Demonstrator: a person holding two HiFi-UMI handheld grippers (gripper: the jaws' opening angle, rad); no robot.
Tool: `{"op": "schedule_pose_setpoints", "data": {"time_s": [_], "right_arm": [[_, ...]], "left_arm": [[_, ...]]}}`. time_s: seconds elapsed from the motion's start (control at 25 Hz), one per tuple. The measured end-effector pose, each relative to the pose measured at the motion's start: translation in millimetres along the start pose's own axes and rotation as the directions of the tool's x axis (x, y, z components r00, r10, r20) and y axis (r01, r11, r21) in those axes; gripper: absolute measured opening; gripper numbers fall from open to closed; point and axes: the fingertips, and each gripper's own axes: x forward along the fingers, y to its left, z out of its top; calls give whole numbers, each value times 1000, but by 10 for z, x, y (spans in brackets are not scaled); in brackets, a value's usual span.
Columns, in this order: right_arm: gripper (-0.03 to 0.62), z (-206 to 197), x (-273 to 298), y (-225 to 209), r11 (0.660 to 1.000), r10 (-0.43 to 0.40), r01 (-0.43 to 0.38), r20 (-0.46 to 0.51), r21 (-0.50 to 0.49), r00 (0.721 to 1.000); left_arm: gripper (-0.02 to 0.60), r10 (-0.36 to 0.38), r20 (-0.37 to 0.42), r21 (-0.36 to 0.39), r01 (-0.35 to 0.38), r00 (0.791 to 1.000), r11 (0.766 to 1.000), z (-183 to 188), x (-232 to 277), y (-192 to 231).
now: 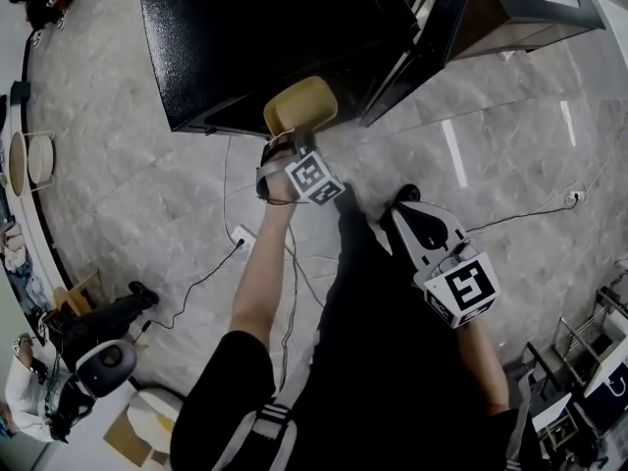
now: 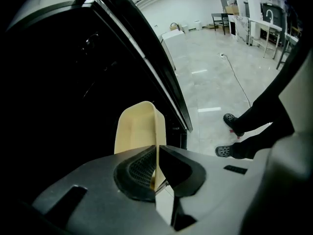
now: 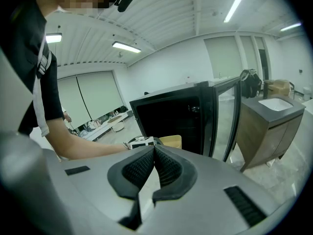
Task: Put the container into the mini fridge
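A cream, open-topped container (image 1: pixel 300 105) is held out at the mouth of the black mini fridge (image 1: pixel 255 37). My left gripper (image 1: pixel 290 157) is shut on the container's near wall. In the left gripper view the container (image 2: pixel 139 127) stands on edge, pinched by its wall, with the dark fridge interior (image 2: pixel 58 82) behind it. The fridge door (image 1: pixel 424 29) hangs open to the right. My right gripper (image 1: pixel 404 216) is lower and to the right, away from the fridge, jaws shut with nothing between them. From the right gripper view I see the container (image 3: pixel 171 141) before the fridge opening (image 3: pixel 168 119).
A grey cabinet with a sink (image 3: pixel 271 124) stands right of the fridge. Power cables (image 1: pixel 211 263) and a socket strip (image 1: pixel 242 236) lie on the marble floor. Another person's shoes (image 2: pixel 232 136) are on the floor to the right. Clutter sits at the left (image 1: pixel 98 361).
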Motion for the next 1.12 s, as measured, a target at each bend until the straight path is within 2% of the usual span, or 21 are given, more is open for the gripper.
{"op": "schedule_pose_setpoints", "data": {"time_s": [0.32, 0.68, 1.12], "right_arm": [[18, -31, -52, -159, 999, -35, 35, -7, 33, 999], [18, -5, 4, -209, 1000, -18, 18, -21, 24, 1000], [18, -5, 50, -236, 1000, -11, 11, -27, 18, 1000]], "left_arm": [[43, 42, -37, 23, -41, 998, 999, 51, 346, 306], [43, 34, -77, 40, -31, 996, 999, 90, 766, 439], [43, 38, -118, 4, -38, 992, 999, 20, 1081, 649]]}}
